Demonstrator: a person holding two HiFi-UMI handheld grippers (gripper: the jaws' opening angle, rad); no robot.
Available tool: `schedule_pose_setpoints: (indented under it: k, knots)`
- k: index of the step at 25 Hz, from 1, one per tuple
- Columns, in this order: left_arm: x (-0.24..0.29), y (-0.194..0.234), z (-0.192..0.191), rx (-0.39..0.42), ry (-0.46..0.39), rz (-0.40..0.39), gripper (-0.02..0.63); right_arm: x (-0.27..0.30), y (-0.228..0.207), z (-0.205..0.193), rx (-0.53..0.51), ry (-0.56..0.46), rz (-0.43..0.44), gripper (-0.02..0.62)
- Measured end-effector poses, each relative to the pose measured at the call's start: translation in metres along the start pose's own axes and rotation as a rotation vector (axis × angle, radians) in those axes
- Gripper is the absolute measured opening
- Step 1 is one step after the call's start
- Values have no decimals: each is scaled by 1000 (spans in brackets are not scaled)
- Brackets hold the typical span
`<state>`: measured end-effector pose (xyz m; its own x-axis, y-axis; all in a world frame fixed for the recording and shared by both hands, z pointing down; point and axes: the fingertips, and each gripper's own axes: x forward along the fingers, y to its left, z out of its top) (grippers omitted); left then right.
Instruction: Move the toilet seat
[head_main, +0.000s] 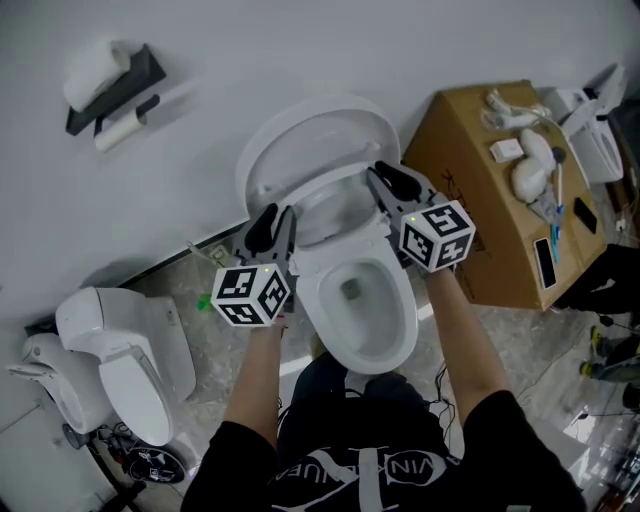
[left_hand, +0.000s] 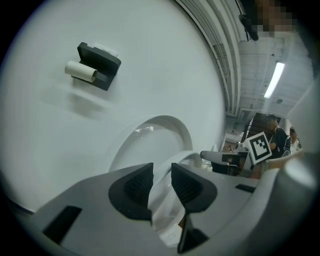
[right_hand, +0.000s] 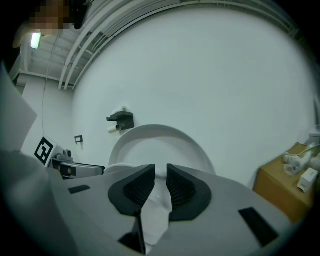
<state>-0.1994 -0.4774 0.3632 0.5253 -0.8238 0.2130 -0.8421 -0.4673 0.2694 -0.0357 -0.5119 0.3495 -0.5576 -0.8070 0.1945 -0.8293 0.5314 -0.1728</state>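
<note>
A grey speckled floor (head_main: 520, 345) meets a plain white wall (head_main: 300, 40). The toilet seat (head_main: 335, 185) stands tilted up between the two tongs, with the lid (head_main: 310, 135) upright against the wall beyond them. The left tongs (head_main: 272, 228) are clenched on the seat's left edge and the right tongs (head_main: 392, 185) on its right edge. A cardboard box (head_main: 480, 200) sits just right of the right tongs. A paper holder (head_main: 110, 85) hangs on the wall, up and to the left of the left tongs. Only the head view shows the bowl (head_main: 360, 300) under the tongs and a second toilet (head_main: 120, 360) on the floor, well left of the left tongs. Only the left gripper view shows a ceiling strip light (left_hand: 274, 80). Each gripper view catches the other tongs' marker cube.
</note>
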Motion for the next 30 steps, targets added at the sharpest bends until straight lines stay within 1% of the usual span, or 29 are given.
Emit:
schedule_pose_setpoints:
  k: [3,10,17,22,23,24,26,28,30]
  knots:
    - [6,5,2,-6,7,11,114,7,-2,1,-13,-3,-11,75]
    - [17,15,5,-9,38,51,114,22,-6,3,-8,-5,-15,69]
    - [18,15,6,-9,35,56,114,23,-7,4,-8,-8,-8,72]
    - [16,14,6,-15,38,59,114,20,-7,4,8,-13,-23,72]
    - [15,13,6,-15,37,57,112,18,-7,4,15,-17,-28,63]
    - [14,13,6,-14,35,58,109,15,-8,4,20,-23,-34,14]
    - [10,13,6,-8,29,68,91,8,-9,4,23,-32,-44,9]
    - [6,12,7,-3,24,80,49,1,-9,3,21,-35,-45,9]
    - [2,9,5,2,26,81,37,-7,-8,2,19,-36,-43,8]
